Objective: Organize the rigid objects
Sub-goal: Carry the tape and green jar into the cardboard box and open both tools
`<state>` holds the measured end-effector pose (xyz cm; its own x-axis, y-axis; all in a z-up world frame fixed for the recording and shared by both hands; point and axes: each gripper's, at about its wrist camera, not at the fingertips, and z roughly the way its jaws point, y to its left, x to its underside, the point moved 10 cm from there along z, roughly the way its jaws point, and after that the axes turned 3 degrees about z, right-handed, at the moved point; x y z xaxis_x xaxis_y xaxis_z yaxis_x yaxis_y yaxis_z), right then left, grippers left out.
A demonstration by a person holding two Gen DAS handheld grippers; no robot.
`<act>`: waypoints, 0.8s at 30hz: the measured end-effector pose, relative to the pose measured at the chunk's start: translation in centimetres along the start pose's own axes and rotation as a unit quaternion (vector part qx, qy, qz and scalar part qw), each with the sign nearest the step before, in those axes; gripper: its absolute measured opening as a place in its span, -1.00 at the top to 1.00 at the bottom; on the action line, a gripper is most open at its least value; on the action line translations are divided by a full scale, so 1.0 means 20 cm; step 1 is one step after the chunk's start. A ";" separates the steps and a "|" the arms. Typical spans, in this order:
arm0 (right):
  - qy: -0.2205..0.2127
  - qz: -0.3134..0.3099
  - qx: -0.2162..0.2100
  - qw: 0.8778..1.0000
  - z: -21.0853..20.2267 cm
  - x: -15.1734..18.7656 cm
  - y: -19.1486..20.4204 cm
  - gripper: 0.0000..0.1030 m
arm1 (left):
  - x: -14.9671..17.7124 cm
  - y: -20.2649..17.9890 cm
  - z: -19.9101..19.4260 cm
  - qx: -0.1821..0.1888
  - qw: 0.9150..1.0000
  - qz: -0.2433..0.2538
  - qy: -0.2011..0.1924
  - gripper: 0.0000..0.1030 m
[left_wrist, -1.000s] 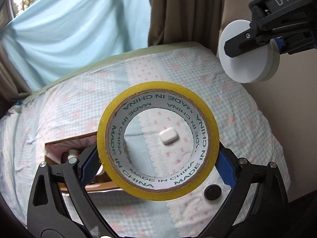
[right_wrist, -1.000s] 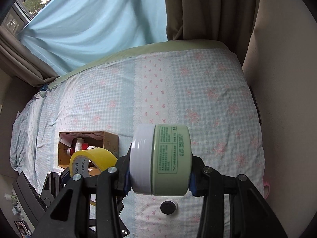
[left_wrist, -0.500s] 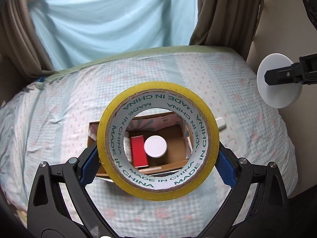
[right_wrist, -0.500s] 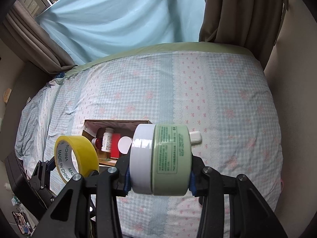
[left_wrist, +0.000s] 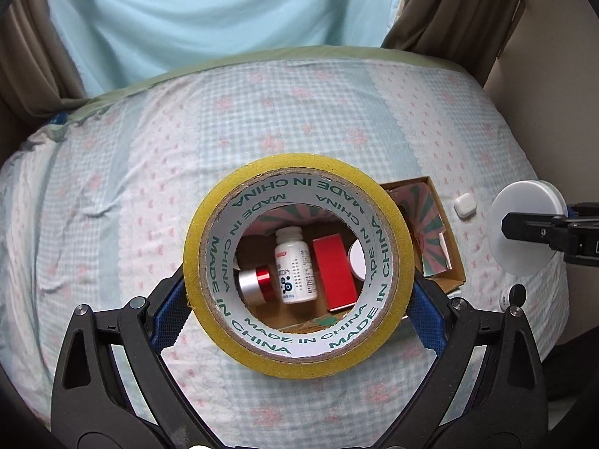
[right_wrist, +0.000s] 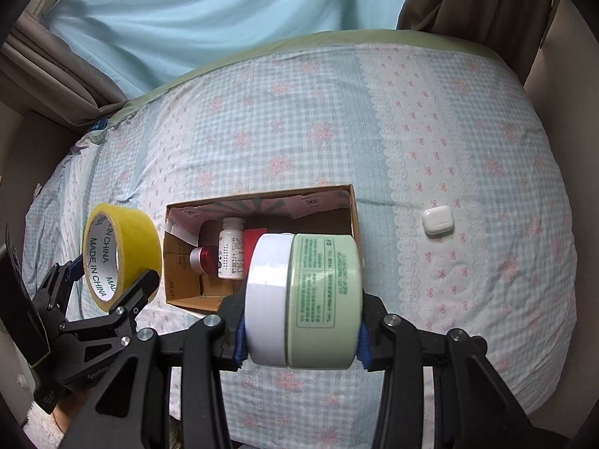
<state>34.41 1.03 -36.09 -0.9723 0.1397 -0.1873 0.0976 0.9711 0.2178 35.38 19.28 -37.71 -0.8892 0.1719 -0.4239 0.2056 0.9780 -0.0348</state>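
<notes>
Left wrist view: we see our left tool [left_wrist: 299, 308] clamped on a yellow tape roll [left_wrist: 299, 368], its blue pads pressing the roll's two sides. Looking through the roll's core, directly beyond the tool, we see an open cardboard box [left_wrist: 451, 262] on the bed [left_wrist: 131, 187]. Inside the box lie a white pill bottle [left_wrist: 295, 265], a red box [left_wrist: 333, 273] and a small red-and-silver jar [left_wrist: 254, 284].

In the right wrist view, our right tool [right_wrist: 301, 336] is clamped on a pale green jar with a white lid [right_wrist: 324, 299], held on its side, lid toward the left tool. The cardboard box lies just beyond this jar. A white earbud case [right_wrist: 437, 221] rests on the bed ahead and to the right of the right tool, apart from the box.
</notes>
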 end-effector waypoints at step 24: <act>0.098 -0.048 0.042 0.993 0.83 -0.13 -0.05 0.23 | 0.13 0.03 0.85 0.020 0.986 0.007 0.167 -0.88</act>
<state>40.34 3.00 -51.75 -0.9998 0.0130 -0.0125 0.0113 0.9919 0.1264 40.08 18.38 -54.28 -0.9700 0.2203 -0.1029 0.2280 0.9712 -0.0693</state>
